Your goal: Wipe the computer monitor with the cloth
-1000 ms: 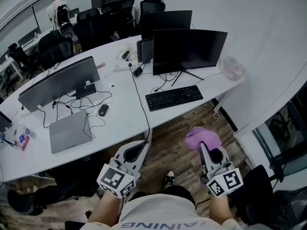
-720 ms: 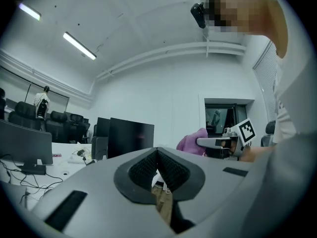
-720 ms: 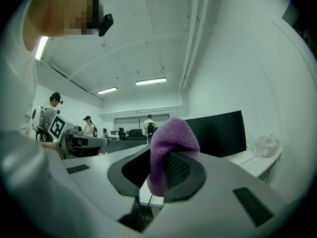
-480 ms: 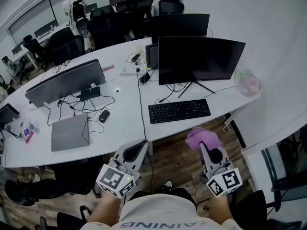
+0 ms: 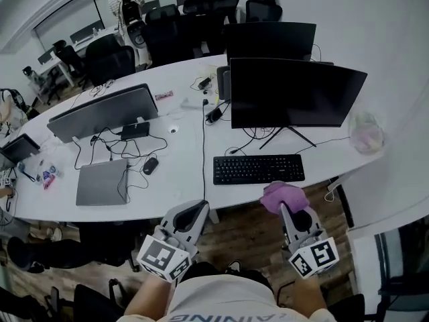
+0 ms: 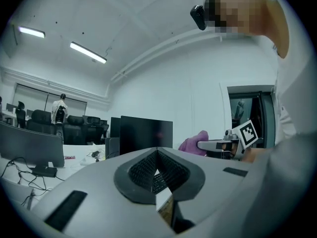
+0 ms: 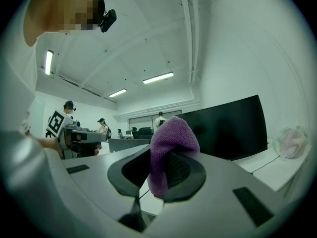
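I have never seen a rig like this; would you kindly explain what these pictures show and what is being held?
There is no robot: a person holds a gripper in each hand. The head view comes from a camera on the person's head, looking down; the other two come from cameras riding on the grippers. The right gripper is shut on a purple cloth; the left gripper is shut and empty. The white desk carries a dark monitor, a keyboard, a closed laptop and a mouse.

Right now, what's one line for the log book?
step: wiping not begun | right gripper: shut on cloth | left gripper: shut, empty | monitor: untouched, cloth short of it
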